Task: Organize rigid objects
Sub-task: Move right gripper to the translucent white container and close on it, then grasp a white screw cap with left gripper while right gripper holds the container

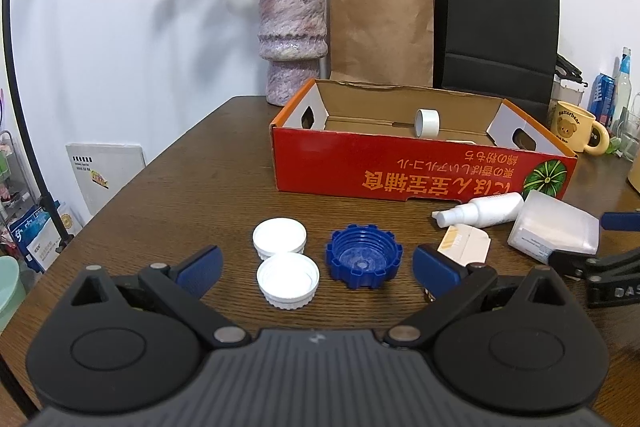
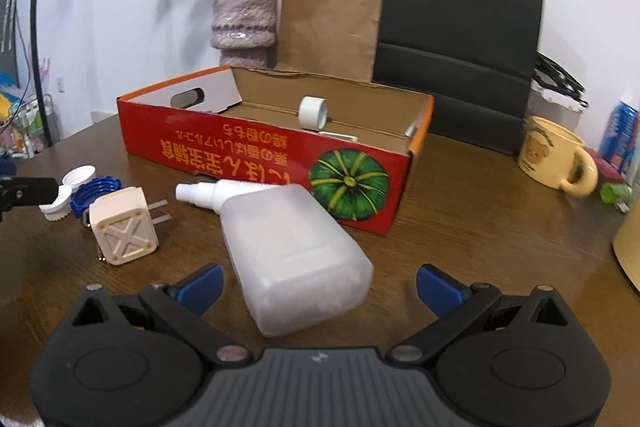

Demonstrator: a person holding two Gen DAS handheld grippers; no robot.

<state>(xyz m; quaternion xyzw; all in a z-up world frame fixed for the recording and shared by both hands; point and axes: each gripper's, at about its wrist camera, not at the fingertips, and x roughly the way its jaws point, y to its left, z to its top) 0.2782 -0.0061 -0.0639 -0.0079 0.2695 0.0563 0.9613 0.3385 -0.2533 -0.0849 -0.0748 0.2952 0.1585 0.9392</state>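
Observation:
A red cardboard box (image 1: 420,171) stands open on the brown table, with a white tape roll (image 1: 427,123) inside; the box (image 2: 256,155) and roll (image 2: 313,113) also show in the right wrist view. My left gripper (image 1: 318,269) is open just above the table, with two white caps (image 1: 280,237) (image 1: 288,279) and a blue cap (image 1: 364,261) between its fingers. My right gripper (image 2: 318,285) is open around the near end of a frosted plastic box (image 2: 296,255). A white spray bottle (image 2: 216,193) and a beige plug adapter (image 2: 124,229) lie beside it.
A pink vase of dried roses (image 1: 292,39), a brown paper bag (image 1: 380,31) and a black paper bag (image 1: 498,35) stand behind the box. A yellow bear mug (image 2: 554,157) sits at the right. The table's left edge (image 1: 132,183) is near.

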